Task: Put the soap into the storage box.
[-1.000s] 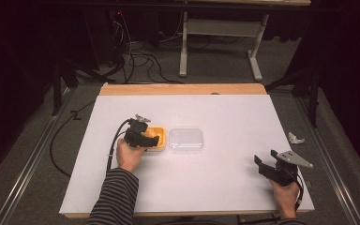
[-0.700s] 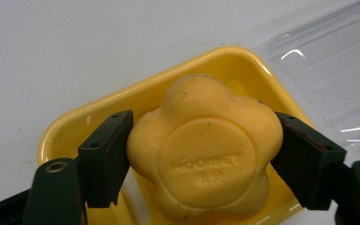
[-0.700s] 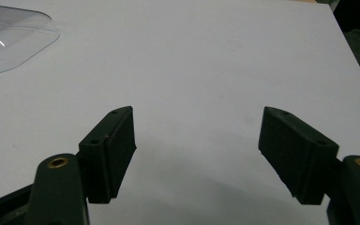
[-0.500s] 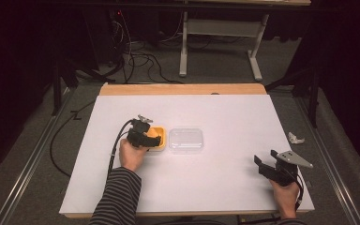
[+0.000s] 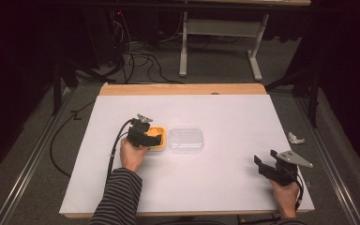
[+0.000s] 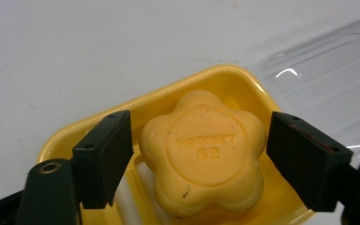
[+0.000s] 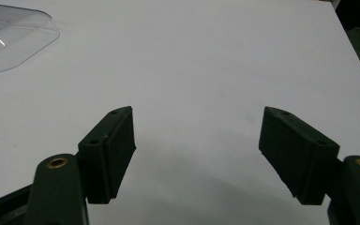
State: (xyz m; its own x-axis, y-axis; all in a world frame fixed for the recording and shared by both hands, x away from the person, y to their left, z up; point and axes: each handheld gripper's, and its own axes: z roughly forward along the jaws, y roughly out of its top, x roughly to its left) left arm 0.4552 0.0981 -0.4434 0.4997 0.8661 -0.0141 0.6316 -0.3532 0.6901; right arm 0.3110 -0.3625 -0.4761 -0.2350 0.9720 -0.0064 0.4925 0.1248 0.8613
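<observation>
At the near edge of the white-topped counter (image 5: pixel 192 187), the person's right hand (image 5: pixel 283 197) holds the right hand-held gripper (image 5: pixel 268 168) low over bare surface near the right corner, its grey three-cornered plate on top. In the right gripper view its two black jaws stand spread wide apart with nothing between them, over plain white counter, and a corner of the clear plastic lid (image 7: pixel 9 40) shows far off at upper left.

Farther in and to the left, a striped sleeve (image 5: pixel 119 197) leads to the left hand (image 5: pixel 133 154), which grips the left hand-held gripper (image 6: pixel 199 157); a black cable trails from it toward the counter's left edge. This gripper is tipped down into a small yellow rectangular plastic tray (image 6: pixel 225 82). In the left gripper view its jaws are spread, one on each side of a yellow-orange flower-shaped moulded cake (image 6: pixel 201 152) with raised lettering on its flat top. The cake sits in the tray; a narrow gap shows between each pad and the cake's sides, so it is bracketed rather than pinched.

Just beside the tray on its right lies the clear lid, flat on the counter.

Beyond the right edge, a small crumpled white scrap (image 5: pixel 295 138) lies on the grey floor. Past the far wooden edge of the counter stand a table frame and loose cables.
</observation>
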